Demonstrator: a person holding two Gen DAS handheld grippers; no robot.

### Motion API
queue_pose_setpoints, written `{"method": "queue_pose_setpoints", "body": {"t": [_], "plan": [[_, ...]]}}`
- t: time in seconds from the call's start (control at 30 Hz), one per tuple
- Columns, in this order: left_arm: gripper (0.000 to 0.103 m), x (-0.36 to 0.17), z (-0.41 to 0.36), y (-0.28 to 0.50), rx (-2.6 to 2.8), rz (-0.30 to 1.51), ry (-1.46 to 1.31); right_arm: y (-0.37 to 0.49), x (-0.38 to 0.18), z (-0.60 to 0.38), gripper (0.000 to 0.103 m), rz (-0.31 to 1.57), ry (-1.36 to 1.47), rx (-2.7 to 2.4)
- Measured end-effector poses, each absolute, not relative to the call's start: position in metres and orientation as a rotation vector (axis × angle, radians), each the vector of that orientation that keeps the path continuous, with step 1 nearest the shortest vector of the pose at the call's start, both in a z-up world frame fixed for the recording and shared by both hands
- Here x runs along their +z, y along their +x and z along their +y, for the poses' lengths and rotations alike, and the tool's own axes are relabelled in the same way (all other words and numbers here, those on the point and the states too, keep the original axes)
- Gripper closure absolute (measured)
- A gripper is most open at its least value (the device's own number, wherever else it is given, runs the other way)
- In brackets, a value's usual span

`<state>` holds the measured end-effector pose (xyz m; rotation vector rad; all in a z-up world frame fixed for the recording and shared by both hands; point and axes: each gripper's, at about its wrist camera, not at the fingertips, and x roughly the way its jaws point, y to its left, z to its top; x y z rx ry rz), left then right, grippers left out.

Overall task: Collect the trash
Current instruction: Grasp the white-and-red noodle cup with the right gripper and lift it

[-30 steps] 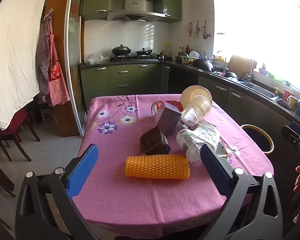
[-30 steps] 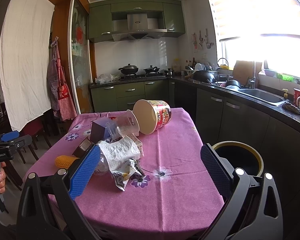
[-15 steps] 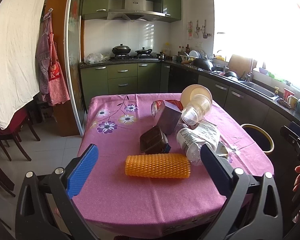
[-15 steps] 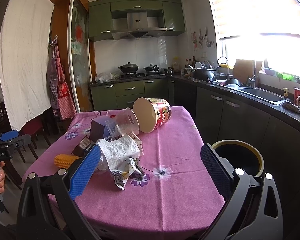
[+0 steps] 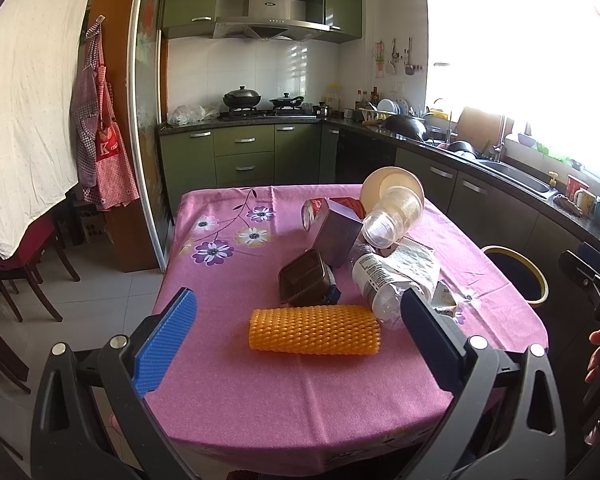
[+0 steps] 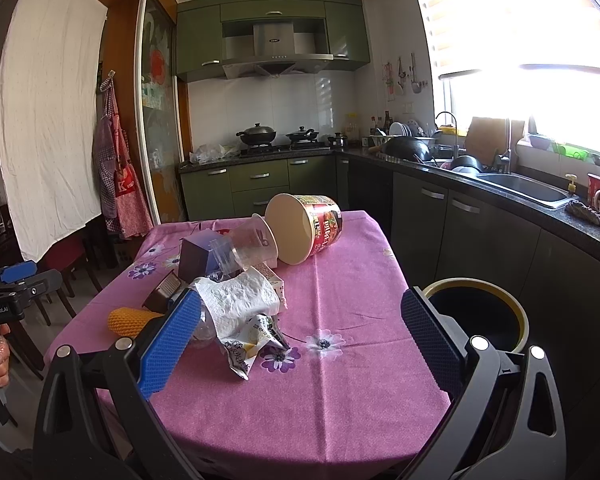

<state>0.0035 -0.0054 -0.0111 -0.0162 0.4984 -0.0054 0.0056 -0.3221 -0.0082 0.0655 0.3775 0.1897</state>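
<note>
Trash lies on a pink flowered tablecloth (image 5: 236,380): an orange foam net sleeve (image 5: 314,331), a dark plastic tray (image 5: 305,276), a grey carton (image 5: 337,234), a clear bottle (image 5: 376,280), a clear cup (image 5: 392,220) and a noodle bowl (image 6: 304,228). A crumpled tissue (image 6: 240,300) and a snack wrapper (image 6: 248,344) lie near the right gripper. My left gripper (image 5: 296,328) is open and empty, just short of the orange sleeve. My right gripper (image 6: 300,332) is open and empty above the table edge. A round bin (image 6: 476,316) stands at the right of the table.
Green cabinets and a stove (image 5: 260,112) stand behind the table. A counter with a sink (image 6: 520,188) runs along the right. Chairs (image 5: 20,276) stand at the left. The bin also shows in the left wrist view (image 5: 516,276).
Both grippers have barely moved; the views shift only slightly. Nothing on the table has moved.
</note>
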Motion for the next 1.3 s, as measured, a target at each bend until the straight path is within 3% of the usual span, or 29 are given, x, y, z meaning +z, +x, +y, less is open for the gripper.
{"method": "queue_pose_setpoints", "body": {"t": [0.7, 1.3], "plan": [[0.006, -0.017, 0.006, 0.037, -0.013, 0.542, -0.025, 0.025, -0.014, -0.321, 0.004, 0.405, 0.053, 0.180], [0.006, -0.032, 0.065, 0.234, 0.048, 0.558, -0.098, 0.196, -0.002, -0.311, 0.004, 0.462, 0.002, 0.139]]}}
